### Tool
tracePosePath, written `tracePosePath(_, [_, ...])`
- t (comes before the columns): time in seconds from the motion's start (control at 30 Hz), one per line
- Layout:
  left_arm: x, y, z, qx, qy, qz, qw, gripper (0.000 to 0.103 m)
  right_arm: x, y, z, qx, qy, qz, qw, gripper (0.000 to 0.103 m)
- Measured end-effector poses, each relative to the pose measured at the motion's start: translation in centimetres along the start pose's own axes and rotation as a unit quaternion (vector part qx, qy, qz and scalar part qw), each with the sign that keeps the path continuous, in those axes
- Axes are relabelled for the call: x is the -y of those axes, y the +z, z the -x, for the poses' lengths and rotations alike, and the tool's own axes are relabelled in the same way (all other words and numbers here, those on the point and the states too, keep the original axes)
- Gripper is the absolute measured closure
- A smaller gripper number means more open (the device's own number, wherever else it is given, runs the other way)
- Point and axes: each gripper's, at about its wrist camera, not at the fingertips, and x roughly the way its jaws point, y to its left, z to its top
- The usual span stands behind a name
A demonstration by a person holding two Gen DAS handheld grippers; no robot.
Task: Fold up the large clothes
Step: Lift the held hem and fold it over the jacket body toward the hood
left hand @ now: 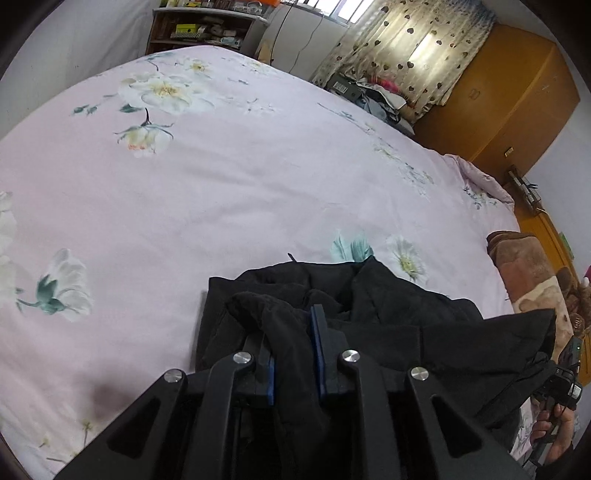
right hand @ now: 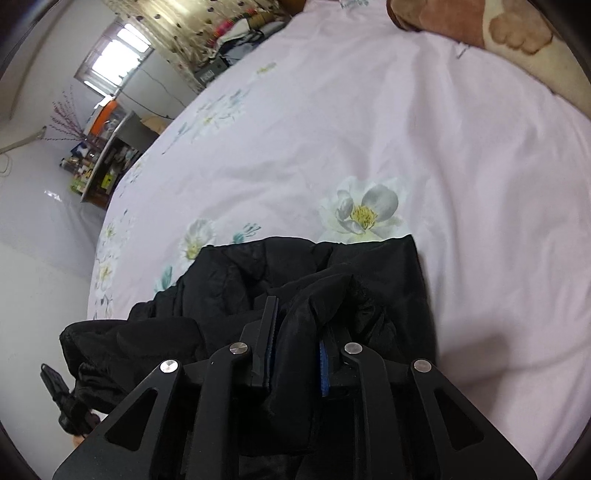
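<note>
A black padded jacket (left hand: 388, 314) lies bunched at the near edge of a pink floral bed sheet (left hand: 240, 184). My left gripper (left hand: 291, 332) is shut on a thick fold of the jacket, cloth bulging between its blue-padded fingers. In the right wrist view the same jacket (right hand: 229, 280) spreads to the left, and my right gripper (right hand: 299, 332) is shut on another fold of it. The sheet (right hand: 369, 129) stretches away beyond. Both held folds sit a little above the rest of the jacket. The right gripper's body and the hand holding it show at the left view's lower right (left hand: 561, 384).
A brown patterned blanket (left hand: 532, 280) lies at the bed's right side, also in the right view (right hand: 480, 26). A cluttered shelf (left hand: 199, 29), heart-patterned curtain (left hand: 406, 48) and orange wardrobe (left hand: 509, 103) stand beyond the bed. A pile of clothes (left hand: 373, 92) sits by the far edge.
</note>
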Motion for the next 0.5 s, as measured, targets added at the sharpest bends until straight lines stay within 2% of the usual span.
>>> tracePosePath(0.1, [0.2, 0.4, -0.3, -0.006, -0.009, -0.001, 0.9999, 0.083, 0.6, 0.3, -0.9, -0.007, 0.010, -0.023, 1.000, 0.083])
tracePosePath(0.17, [0.3, 0.9, 0.3, -0.013, -0.023, -0.003, 0.9996, 0.079, 0.6, 0.6, -0.1, -0.009, 0.024, -0.023, 0.999, 0.076])
tracePosePath(0.2, [0.2, 1.2, 0.7, -0.017, -0.035, -0.001, 0.9992, 0.074, 0.5, 0.8, 0.6, -0.005, 0.037, -0.023, 0.999, 0.073])
tracePosePath(0.23, [-0.1, 1.4, 1.5, -0.017, -0.053, 0.006, 0.9984, 0.070, 0.6, 0.9, 1.5, 0.000, 0.054, -0.025, 0.998, 0.062])
tracePosePath(0.27, [-0.3, 1.7, 2.1, -0.013, -0.070, 0.012, 0.9974, 0.061, 0.5, 1.1, 2.6, 0.009, 0.080, -0.029, 0.996, 0.050])
tracePosePath(0.3, [-0.5, 2.0, 2.9, -0.006, -0.087, 0.016, 0.9960, 0.049, 0.5, 1.2, 3.5, 0.019, 0.100, -0.032, 0.994, 0.046])
tracePosePath(0.33, [-0.5, 2.2, 3.7, 0.003, -0.100, 0.018, 0.9948, 0.044, 0.6, 1.2, 4.8, 0.033, 0.122, -0.033, 0.991, 0.040])
tracePosePath(0.4, [-0.2, 2.8, 5.3, 0.023, -0.114, 0.018, 0.9930, 0.030, 0.2, 1.4, 6.3, 0.065, 0.128, -0.026, 0.989, 0.037])
tracePosePath(0.5, [0.3, 3.7, 7.6, 0.080, -0.087, -0.006, 0.9930, 0.021, -0.3, 1.3, 7.9, 0.106, 0.115, 0.001, 0.988, 0.037])
